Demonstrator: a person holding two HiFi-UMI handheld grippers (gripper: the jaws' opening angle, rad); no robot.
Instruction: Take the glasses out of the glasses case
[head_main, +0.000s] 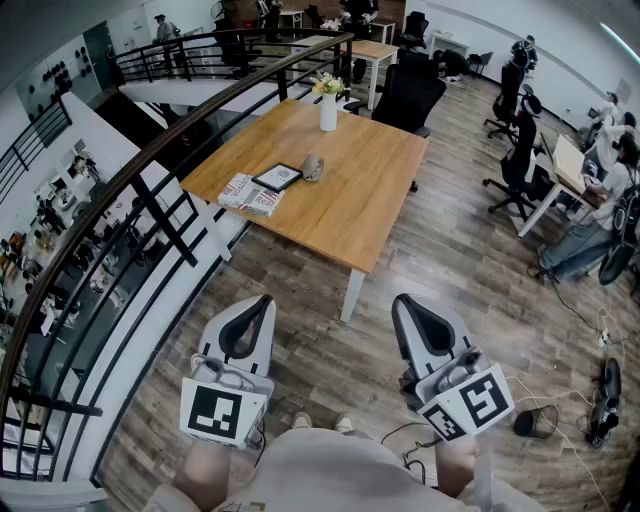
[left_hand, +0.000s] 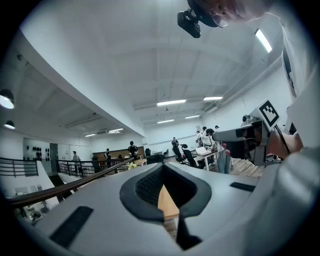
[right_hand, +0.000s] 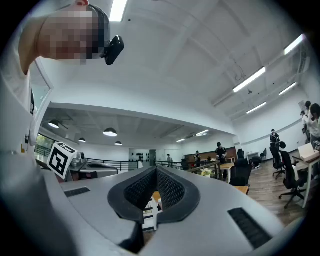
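A small grey glasses case (head_main: 313, 168) lies on the wooden table (head_main: 370, 190) far ahead of me, and I cannot tell whether its lid is up or down. No glasses show. My left gripper (head_main: 257, 304) and right gripper (head_main: 407, 303) hover side by side over the floor, well short of the table and pointing toward it. Both are shut with nothing between their jaws. In the left gripper view the left gripper (left_hand: 161, 167) has its tips meeting, with a strip of the table seen through the gap below. The right gripper (right_hand: 156, 170) looks the same in the right gripper view.
On the table lie a framed tablet (head_main: 277, 177), a stack of magazines (head_main: 249, 194) and a white vase of flowers (head_main: 328, 106). A black railing (head_main: 130, 215) runs along the left. Office chairs (head_main: 408, 95) and desks with several people stand beyond and to the right.
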